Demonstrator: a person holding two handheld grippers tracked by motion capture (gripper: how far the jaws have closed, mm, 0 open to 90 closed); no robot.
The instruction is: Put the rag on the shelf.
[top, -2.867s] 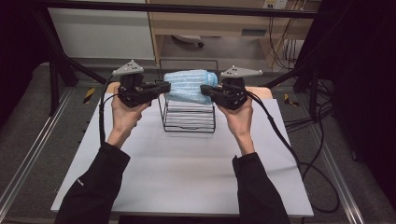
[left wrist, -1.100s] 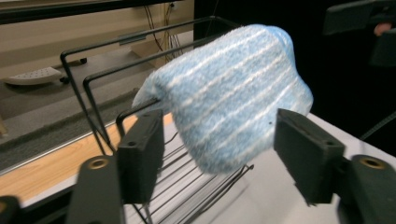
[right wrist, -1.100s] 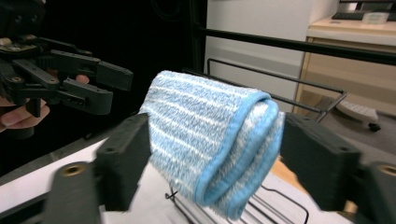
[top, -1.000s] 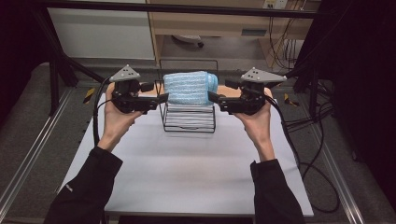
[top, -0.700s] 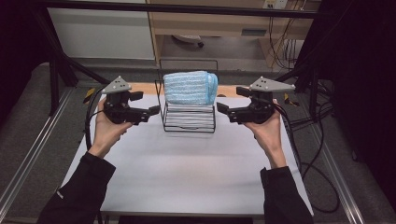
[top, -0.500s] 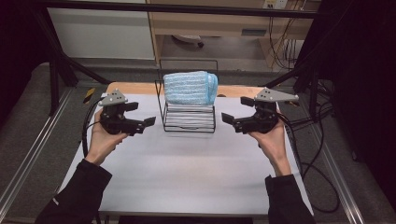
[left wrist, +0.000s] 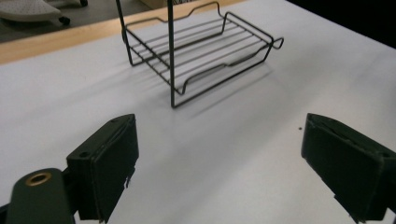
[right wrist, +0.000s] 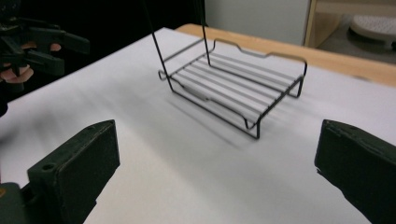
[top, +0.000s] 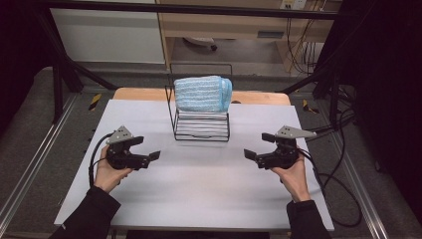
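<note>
Down at the near half of the white table, both grippers sit low and well apart, with a broad bare stretch of tabletop between them. The left gripper has its jaws spread wide with nothing between them; they have just been opening. So have those of the right gripper, which also stand wide and empty.

Ahead of both sets of fingertips stands the black wire rack, clear of either gripper, with the folded blue towel resting on its top tier. Beyond it runs the table's wooden far edge.

From the left gripper view, the rack's lower shelf is bare. From the right gripper view, the left gripper hangs off past the rack.
</note>
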